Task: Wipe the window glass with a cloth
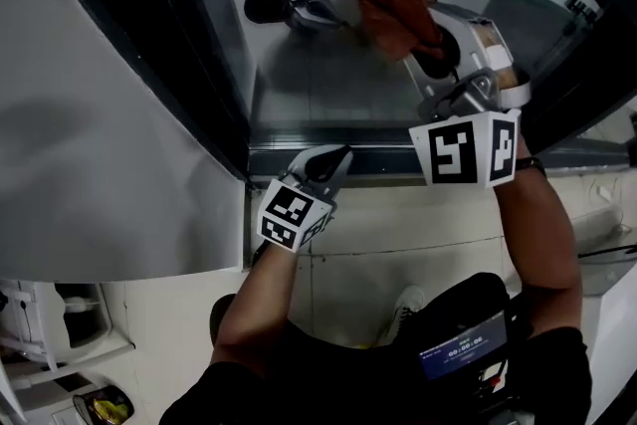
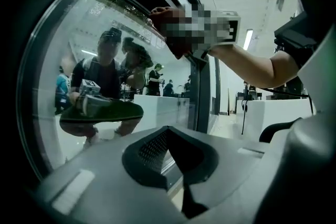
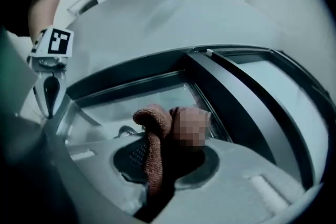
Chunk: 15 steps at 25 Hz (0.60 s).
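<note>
The right gripper [image 1: 426, 35] has its jaws pinched on a reddish-brown cloth [image 1: 393, 15]. In the right gripper view the cloth [image 3: 155, 149] runs up out of the jaws along their own line and bunches into a wad just past the tips. That wad is the part facing the window glass [image 1: 318, 85]. The glass lies straight ahead of the right jaws, and in the head view the wad appears to be pressed on the pane at its far right. I cannot be sure of the contact.

From the cloth, the bare glass stretches left and back toward the near bottom frame [image 1: 378, 159]. Any sweep would therefore have to travel those ways, keeping the wad and not the jaw tips toward the pane.

The left gripper [image 1: 338, 156] sits low and near, just above the bottom frame and well apart from the cloth. Its jaws are pressed together on nothing, as the left gripper view shows. The right hand is the one at the work.

No brand or label can be read. Each gripper's cube [image 1: 466, 149] carries only black-and-white square markers. A small screen [image 1: 453, 348] at the person's waist shows digits too small to make out.
</note>
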Each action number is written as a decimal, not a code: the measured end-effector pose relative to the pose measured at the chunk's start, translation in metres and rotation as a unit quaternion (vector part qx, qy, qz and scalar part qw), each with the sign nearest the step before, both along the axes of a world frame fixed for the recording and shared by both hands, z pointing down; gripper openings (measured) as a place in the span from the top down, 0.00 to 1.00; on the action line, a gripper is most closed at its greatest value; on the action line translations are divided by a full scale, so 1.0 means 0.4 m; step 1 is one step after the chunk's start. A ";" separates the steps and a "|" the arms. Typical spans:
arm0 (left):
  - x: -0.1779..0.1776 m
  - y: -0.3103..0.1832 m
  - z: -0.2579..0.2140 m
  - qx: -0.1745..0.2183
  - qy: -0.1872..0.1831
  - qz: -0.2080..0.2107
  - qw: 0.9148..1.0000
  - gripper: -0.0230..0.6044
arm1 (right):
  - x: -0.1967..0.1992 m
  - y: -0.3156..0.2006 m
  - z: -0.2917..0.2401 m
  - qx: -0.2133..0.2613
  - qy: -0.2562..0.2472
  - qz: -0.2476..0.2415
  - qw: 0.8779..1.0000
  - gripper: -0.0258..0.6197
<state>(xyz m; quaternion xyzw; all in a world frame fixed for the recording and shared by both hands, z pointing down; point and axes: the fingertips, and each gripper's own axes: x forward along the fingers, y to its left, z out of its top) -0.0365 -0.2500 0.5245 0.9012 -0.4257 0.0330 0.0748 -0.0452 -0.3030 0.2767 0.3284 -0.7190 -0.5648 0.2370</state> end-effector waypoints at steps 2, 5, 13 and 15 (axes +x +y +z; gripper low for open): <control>0.001 0.006 0.030 -0.002 0.012 0.006 1.000 0.94 | -0.024 -0.017 -0.019 0.050 0.018 0.025 0.998 0.88; 0.010 0.002 0.035 0.012 0.008 0.015 1.000 0.94 | -0.050 -0.020 -0.065 0.099 0.023 0.038 0.994 0.88; 0.018 0.027 0.075 0.009 0.021 0.037 0.999 0.94 | -0.084 -0.064 -0.119 0.173 0.017 0.078 0.982 0.88; 0.002 0.028 0.098 0.003 0.011 0.033 0.999 0.94 | -0.084 -0.086 -0.130 0.177 0.009 0.093 0.980 0.88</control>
